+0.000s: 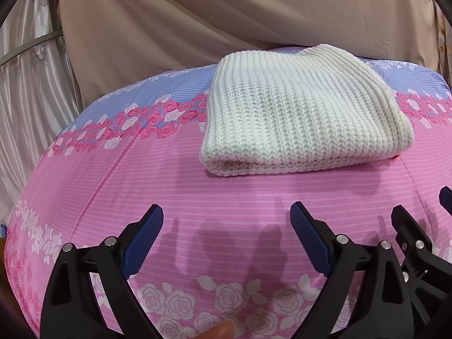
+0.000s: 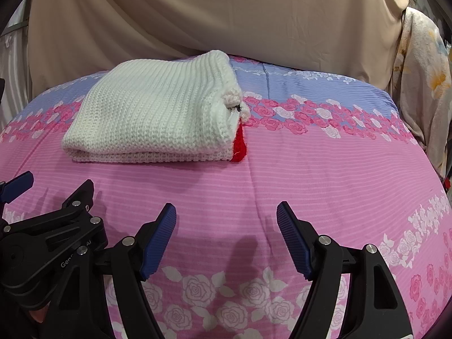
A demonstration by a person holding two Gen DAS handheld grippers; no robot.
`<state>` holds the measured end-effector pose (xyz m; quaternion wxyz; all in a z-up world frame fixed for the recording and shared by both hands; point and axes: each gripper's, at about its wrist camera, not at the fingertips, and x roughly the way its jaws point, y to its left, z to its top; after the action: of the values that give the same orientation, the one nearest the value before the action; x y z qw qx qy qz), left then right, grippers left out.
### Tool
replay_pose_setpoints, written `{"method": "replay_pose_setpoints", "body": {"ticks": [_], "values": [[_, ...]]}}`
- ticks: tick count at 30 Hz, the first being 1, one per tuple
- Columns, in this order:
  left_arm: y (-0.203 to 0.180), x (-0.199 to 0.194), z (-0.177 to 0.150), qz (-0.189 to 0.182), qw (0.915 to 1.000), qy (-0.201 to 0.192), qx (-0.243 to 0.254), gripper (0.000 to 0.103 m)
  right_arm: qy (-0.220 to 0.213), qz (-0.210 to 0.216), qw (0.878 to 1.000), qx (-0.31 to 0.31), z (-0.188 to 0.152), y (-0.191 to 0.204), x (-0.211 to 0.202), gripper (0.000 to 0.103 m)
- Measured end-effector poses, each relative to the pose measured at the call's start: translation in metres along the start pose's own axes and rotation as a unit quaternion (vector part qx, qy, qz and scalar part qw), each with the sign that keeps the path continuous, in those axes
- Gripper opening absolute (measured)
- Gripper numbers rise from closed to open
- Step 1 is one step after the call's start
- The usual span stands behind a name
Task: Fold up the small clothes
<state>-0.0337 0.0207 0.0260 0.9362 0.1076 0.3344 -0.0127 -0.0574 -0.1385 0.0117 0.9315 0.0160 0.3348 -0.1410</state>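
A white ribbed knit garment lies folded into a thick rectangle on the pink floral bedsheet. In the right wrist view the garment shows a red patch sticking out at its right edge. My left gripper is open and empty, hovering over the sheet in front of the garment. My right gripper is open and empty, in front of and to the right of the garment. Each gripper appears at the edge of the other's view.
A beige cloth hangs behind the bed. A shiny pale curtain hangs at the left. A floral cream fabric hangs at the right. The sheet has a blue band with roses at the back.
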Motion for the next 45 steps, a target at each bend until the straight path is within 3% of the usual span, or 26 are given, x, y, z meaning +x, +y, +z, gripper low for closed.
{"method": "replay_pose_setpoints", "body": {"ticks": [4, 6, 9, 11, 14, 17, 18, 20, 23, 26, 32, 36, 40, 45], "values": [[0.001, 0.0, 0.0, -0.003, 1.0, 0.0, -0.002, 0.089, 0.0, 0.008, 1.0, 0.001, 0.001, -0.001, 0.0, 0.071], [0.008, -0.002, 0.003, -0.025, 0.9996, -0.001, -0.013, 0.089, 0.0, 0.038, 0.999, 0.004, 0.008, -0.007, 0.0, 0.071], [0.029, -0.006, 0.027, -0.073, 0.9964, -0.008, -0.043, 0.089, -0.009, 0.051, 0.998, 0.018, 0.037, -0.024, 0.002, 0.071], [0.046, -0.006, 0.053, -0.08, 0.994, -0.029, -0.069, 0.093, -0.012, 0.067, 0.997, 0.03, 0.066, -0.036, 0.01, 0.071], [0.059, 0.014, 0.084, -0.094, 0.9906, -0.02, -0.097, 0.095, 0.014, 0.111, 0.992, 0.054, 0.103, -0.044, 0.043, 0.071], [0.056, 0.038, 0.098, -0.087, 0.9915, 0.001, -0.096, 0.095, 0.035, 0.11, 0.992, 0.043, 0.12, -0.036, 0.072, 0.068], [0.053, 0.044, 0.1, -0.076, 0.9931, 0.007, -0.089, 0.095, 0.03, 0.09, 0.995, 0.028, 0.124, -0.033, 0.08, 0.066], [0.047, 0.056, 0.099, -0.048, 0.9962, 0.013, -0.072, 0.095, 0.031, 0.049, 0.998, 0.022, 0.128, -0.037, 0.102, 0.075], [0.044, 0.066, 0.097, -0.043, 0.9969, 0.023, -0.062, 0.096, 0.043, 0.067, 0.994, 0.069, 0.132, -0.05, 0.106, 0.077], [0.047, 0.056, 0.094, -0.044, 0.997, 0.018, -0.062, 0.095, 0.017, 0.055, 0.997, 0.052, 0.122, -0.039, 0.069, 0.071], [0.031, 0.025, 0.063, -0.067, 0.997, 0.015, -0.036, 0.095, -0.006, 0.053, 0.998, 0.016, 0.057, -0.017, 0.009, 0.072], [0.014, 0.013, 0.037, -0.069, 0.9973, 0.008, -0.024, 0.095, -0.001, 0.034, 0.999, 0.015, 0.03, -0.012, 0.007, 0.073], [0.003, 0.01, 0.02, -0.032, 0.9994, -0.003, -0.014, 0.095, 0.014, 0.016, 1.0, 0.017, 0.014, -0.012, 0.013, 0.073], [0.0, 0.012, 0.011, -0.029, 0.9992, 0.014, -0.026, 0.095, 0.008, 0.001, 1.0, 0.015, 0.007, -0.01, 0.008, 0.073]]}}
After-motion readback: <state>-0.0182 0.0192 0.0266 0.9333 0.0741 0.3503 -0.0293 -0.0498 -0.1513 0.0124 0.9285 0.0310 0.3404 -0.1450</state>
